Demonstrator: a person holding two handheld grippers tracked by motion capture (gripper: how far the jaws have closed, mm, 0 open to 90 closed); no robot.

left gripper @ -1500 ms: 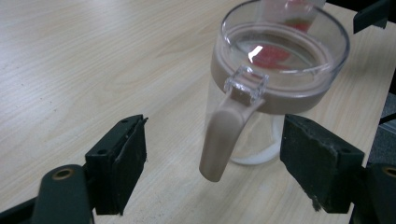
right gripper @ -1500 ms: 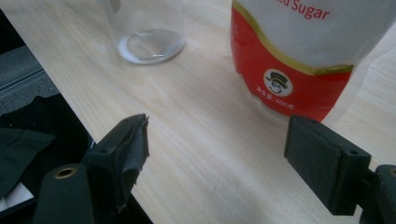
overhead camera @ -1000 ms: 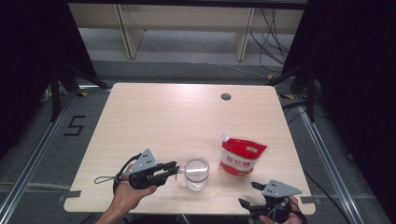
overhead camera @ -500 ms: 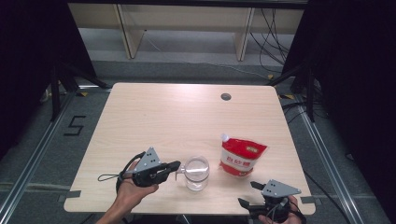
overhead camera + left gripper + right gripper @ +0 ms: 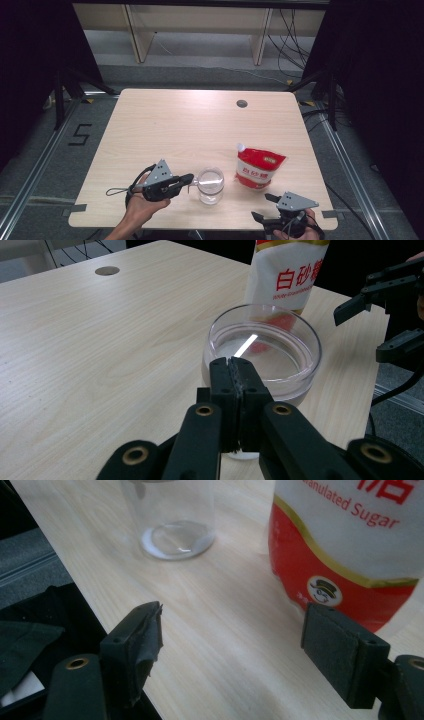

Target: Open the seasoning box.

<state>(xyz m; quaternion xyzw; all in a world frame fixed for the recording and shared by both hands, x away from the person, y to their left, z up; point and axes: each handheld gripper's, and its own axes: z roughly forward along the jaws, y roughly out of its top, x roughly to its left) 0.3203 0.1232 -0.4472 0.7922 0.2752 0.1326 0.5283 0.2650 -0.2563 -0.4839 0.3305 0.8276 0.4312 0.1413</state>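
Note:
A clear cup [image 5: 210, 185] stands near the table's front edge, with a thin handle on its left side. My left gripper [image 5: 188, 178] lies level beside it, shut, its jaws pressed together at that handle. In the left gripper view the shut jaws meet the near wall of the cup [image 5: 265, 352]. A red and white sugar pouch [image 5: 258, 167] stands just right of the cup. My right gripper [image 5: 266, 206] stands open at the front right edge, below the pouch. Between its spread jaws show the sugar pouch [image 5: 350, 555] and the cup's base [image 5: 175, 537].
A round cable hole [image 5: 242, 104] sits in the table [image 5: 190, 125] near its far edge. The floor beyond the table carries shelving legs and cables, and dark stands flank both sides. The right gripper [image 5: 385, 315] shows in the left gripper view past the cup.
My left hand and gripper have shifted slightly right, closer to the cup. The right gripper, cup and pouch have stayed in place.

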